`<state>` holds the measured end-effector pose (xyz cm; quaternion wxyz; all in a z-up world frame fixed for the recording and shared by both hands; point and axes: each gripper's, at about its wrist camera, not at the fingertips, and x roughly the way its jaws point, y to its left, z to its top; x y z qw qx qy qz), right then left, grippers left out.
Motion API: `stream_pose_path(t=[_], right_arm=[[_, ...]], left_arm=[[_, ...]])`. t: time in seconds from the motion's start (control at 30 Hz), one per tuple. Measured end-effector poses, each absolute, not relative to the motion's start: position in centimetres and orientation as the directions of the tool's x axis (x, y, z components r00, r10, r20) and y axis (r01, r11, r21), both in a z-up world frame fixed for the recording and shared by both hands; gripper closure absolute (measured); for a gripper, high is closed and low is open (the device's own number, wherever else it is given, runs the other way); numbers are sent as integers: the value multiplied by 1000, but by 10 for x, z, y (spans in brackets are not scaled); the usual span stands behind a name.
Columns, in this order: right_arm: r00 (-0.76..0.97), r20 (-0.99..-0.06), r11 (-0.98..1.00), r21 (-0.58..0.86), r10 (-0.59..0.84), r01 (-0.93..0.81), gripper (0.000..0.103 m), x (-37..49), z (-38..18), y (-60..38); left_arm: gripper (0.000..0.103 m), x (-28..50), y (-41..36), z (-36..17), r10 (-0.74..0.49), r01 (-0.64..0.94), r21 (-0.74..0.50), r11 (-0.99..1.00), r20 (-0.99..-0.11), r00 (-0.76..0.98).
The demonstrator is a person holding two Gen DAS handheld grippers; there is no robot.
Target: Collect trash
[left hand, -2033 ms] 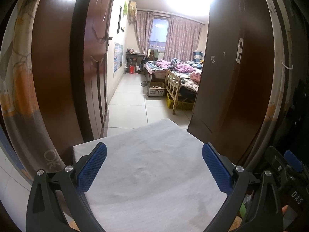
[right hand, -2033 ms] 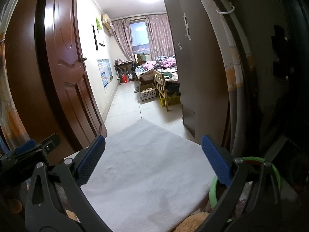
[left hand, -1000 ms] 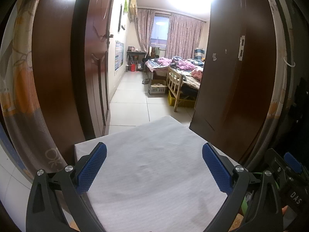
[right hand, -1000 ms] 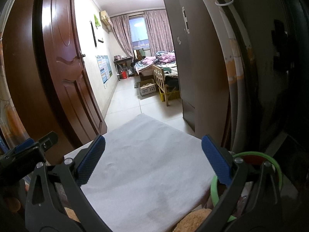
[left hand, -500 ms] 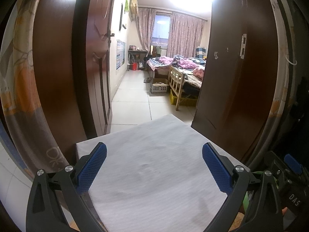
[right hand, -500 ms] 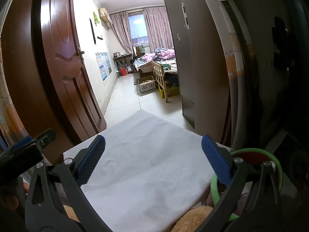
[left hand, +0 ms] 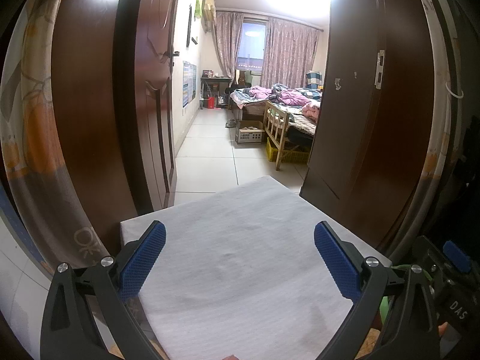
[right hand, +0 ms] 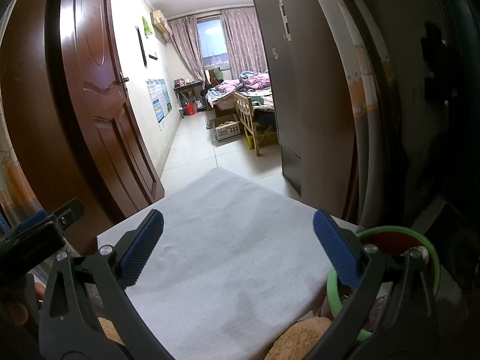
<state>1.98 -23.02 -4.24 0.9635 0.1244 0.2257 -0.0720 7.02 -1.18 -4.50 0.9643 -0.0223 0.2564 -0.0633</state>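
My left gripper (left hand: 240,258) hangs open over a flat white cloth-covered surface (left hand: 240,258), nothing between its blue pads (left hand: 142,258). My right gripper (right hand: 238,247) is open too, above the same white surface (right hand: 228,258). A green-rimmed bin (right hand: 432,258) with a red inside sits at the surface's right edge, partly behind my right finger; a sliver of its green rim (left hand: 402,267) shows in the left wrist view. No loose trash is visible on the white surface. The other gripper's body (left hand: 450,276) shows at the right of the left view.
A brown door (left hand: 150,90) stands open on the left and a dark wardrobe (left hand: 354,114) on the right, framing a tiled floor (left hand: 210,150). Beyond lie a bed (left hand: 279,99), a cardboard box (left hand: 249,133) and a yellow crate (left hand: 288,154). A tan fuzzy object (right hand: 300,339) lies near my right gripper.
Both views have tilted slightly down and drawn back, so the far room sits higher in frame. Both grippers stayed open.
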Motion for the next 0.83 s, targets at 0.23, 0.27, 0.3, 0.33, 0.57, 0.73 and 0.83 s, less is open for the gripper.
stream_pose_path(t=[0.23,0.27,0.3,0.33,0.57,0.73,0.83], right_arm=[[885,-459,958,209,-82,198,5,20,-46,-232],[884,-461,958,209,-82,198,5,20,-47,-232],[883,-462,958,209,-82,198,5,20,-47,-231],[881,-465,958,208,-82,199,5,21,-48,-231],[849,-524,958,205,-66,201,5,38,-69,-235],[772,-631,962,162,-70,220,5,91,-121,-250],[684,-721,957,106,-113,269,5,147,-170,-266]], left_arm=[[8,69,-8,-47,-136,110,-81,991,-496,858],[8,69,-7,-47,-136,110,-81,991,-497,857],[8,69,-6,-48,-135,109,-81,991,-498,857],[8,70,-7,-47,-136,110,-81,991,-498,857],[8,75,-10,-52,-134,112,-73,991,-511,849],[8,85,-7,-69,-119,101,-63,993,-555,824],[8,88,-7,-81,-111,106,-43,993,-581,806]])
